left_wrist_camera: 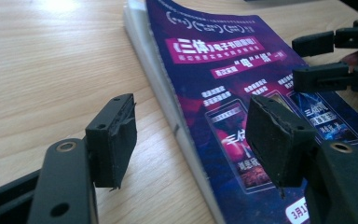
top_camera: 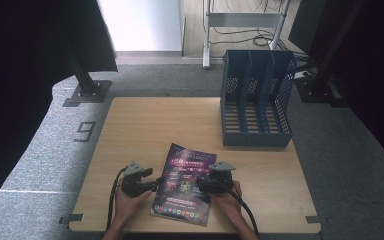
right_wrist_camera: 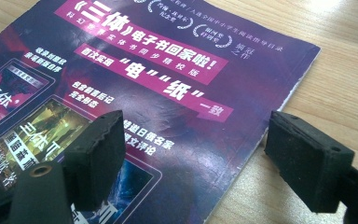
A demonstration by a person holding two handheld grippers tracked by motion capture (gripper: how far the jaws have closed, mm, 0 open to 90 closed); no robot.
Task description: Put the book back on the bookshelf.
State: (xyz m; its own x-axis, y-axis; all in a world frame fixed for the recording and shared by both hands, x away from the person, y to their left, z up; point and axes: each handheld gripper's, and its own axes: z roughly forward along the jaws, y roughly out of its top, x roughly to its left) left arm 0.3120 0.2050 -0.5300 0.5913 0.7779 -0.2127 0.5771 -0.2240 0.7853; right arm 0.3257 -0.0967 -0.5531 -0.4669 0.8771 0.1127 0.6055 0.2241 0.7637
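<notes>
- Purple magazine (top_camera: pixel 184 184) lies flat near the front edge of the wooden surface (top_camera: pixel 130 125), slightly rotated, cover up with white Chinese headline text.
- Left tool (top_camera: pixel 155 184) sits at the magazine's left edge, jaws gaping wide. In the left gripper view (left_wrist_camera: pixel 191 140) they straddle that edge, one pad over the bare wood and one over the cover, gripping nothing.
- Right tool (top_camera: pixel 200 183) hovers over the magazine's right side, also gaping. In the right gripper view (right_wrist_camera: pixel 191 154) one pad is above the cover and the other past the edge, pads not pressing on it.
- Blue file rack (top_camera: pixel 256 100) stands upright at the far right of the surface, well apart from the magazine.
</notes>
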